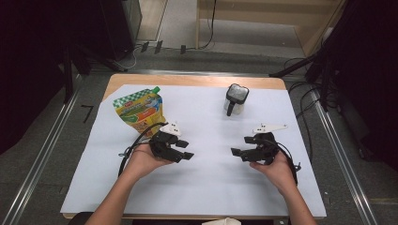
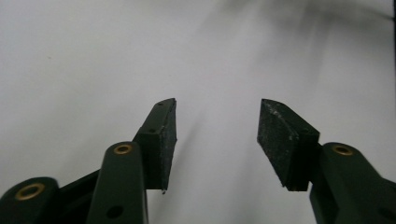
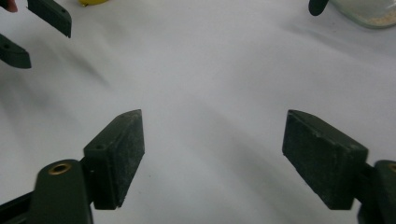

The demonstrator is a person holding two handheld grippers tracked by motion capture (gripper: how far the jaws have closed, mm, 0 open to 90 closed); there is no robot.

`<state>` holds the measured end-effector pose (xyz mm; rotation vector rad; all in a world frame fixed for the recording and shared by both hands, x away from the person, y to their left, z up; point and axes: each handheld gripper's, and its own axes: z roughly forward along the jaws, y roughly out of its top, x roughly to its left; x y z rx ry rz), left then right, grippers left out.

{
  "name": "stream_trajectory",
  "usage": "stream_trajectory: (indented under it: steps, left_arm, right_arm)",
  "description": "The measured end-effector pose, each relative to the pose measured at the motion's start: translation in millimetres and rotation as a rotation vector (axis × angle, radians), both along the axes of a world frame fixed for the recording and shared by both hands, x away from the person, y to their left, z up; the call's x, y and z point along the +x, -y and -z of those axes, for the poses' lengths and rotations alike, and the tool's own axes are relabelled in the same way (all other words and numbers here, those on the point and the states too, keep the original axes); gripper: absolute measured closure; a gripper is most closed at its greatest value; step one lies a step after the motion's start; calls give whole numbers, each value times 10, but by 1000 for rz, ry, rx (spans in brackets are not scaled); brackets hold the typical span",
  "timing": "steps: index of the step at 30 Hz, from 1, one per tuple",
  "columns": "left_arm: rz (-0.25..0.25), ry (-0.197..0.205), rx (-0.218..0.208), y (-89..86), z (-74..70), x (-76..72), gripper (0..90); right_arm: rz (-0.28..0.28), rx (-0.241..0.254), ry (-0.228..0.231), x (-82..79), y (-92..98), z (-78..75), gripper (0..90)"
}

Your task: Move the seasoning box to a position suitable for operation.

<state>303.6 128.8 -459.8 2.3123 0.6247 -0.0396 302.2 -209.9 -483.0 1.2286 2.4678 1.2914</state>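
Observation:
A yellow and green pouch (image 1: 140, 111) with a green spout lies at the back left of the white sheet (image 1: 211, 187). A clear jar (image 1: 236, 100) with a black clasp stands at the back, right of centre. My left gripper (image 1: 186, 149) hovers over the sheet in front of the pouch, jaws open with only bare sheet between them (image 2: 218, 105). My right gripper (image 1: 240, 146) faces it from the right, jaws wide open and empty (image 3: 215, 116). In the right gripper view the left gripper's fingertips (image 3: 46, 18) show at top left and the jar's base (image 3: 369, 11) at top right.
The wooden table (image 1: 197, 80) shows beyond the sheet's far edge. Metal rails (image 1: 42, 154) run along both sides of the table, with cables and dark stands on the floor behind. The two grippers point at each other with a gap of bare sheet between them.

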Motion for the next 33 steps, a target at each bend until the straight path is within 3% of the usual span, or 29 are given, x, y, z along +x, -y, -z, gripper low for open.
stream_trajectory:
  steps: [2,3,5,7,9,12,15,19,24,33]
  left_arm:
    - [5,-64,-8,-26,18,30,488]
    - [14,-54,-4,-42,21,28,532]
    - [10,4,27,-64,20,1,539]
    - [-7,13,37,-97,25,-1,523]
    - [-23,0,36,-133,19,13,519]
    - [-35,14,3,-190,-1,28,465]
    - [-46,10,2,-203,-6,33,452]
    - [-63,-21,-2,-208,-23,40,460]
    - [-48,-21,-8,-209,-36,31,475]
    - [-52,-28,-20,-219,-50,25,474]
  right_arm:
    - [3,-6,19,-6,20,2,241]
    - [12,-3,28,-13,32,2,241]
    - [23,24,28,-16,59,8,253]
    - [18,53,17,-21,81,15,316]
    - [10,48,23,-35,79,18,340]
    - [-11,36,34,-56,41,29,361]
    - [-20,32,41,-67,27,24,366]
    - [-15,26,50,-75,34,5,372]
    - [-11,26,30,-60,58,16,365]
    - [-19,15,42,-62,52,18,388]
